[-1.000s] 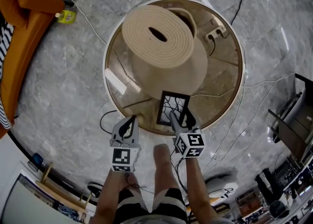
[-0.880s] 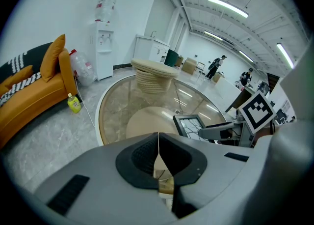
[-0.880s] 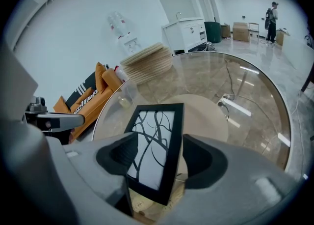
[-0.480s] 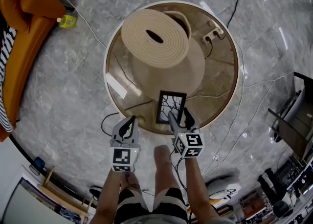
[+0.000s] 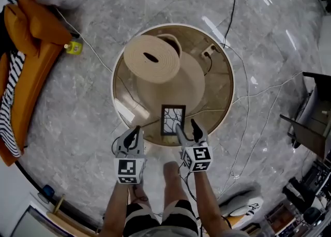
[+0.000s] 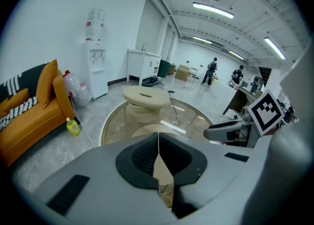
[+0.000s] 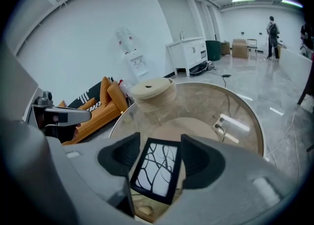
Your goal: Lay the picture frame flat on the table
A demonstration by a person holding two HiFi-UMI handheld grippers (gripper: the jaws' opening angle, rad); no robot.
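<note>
The picture frame (image 5: 172, 119), black-edged with a branch pattern, lies flat on the round glass table (image 5: 220, 88) near its front edge. My right gripper (image 5: 187, 129) hovers at the frame's lower right corner. Its jaws are closing but stand wide, and the pads do not press on anything. In the right gripper view the frame (image 7: 156, 170) shows in the gap of the right gripper (image 7: 158, 153), just ahead of the jaws. My left gripper (image 5: 135, 131) is shut and empty at the table's front left rim. The left gripper (image 6: 158, 143) has its jaws touching.
A beige ribbed disc (image 5: 151, 57) on a cone-shaped base fills the table's middle. A power strip (image 5: 209, 50) with cables lies at the back right, a white bar (image 5: 125, 110) at the front left. An orange sofa (image 5: 31, 49) and a yellow bottle (image 5: 74, 47) are at the left.
The head view has pulled back, so the table looks smaller. The frame lies flat in the same spot. Both grippers stay at the front rim, the right one slightly back from the frame.
</note>
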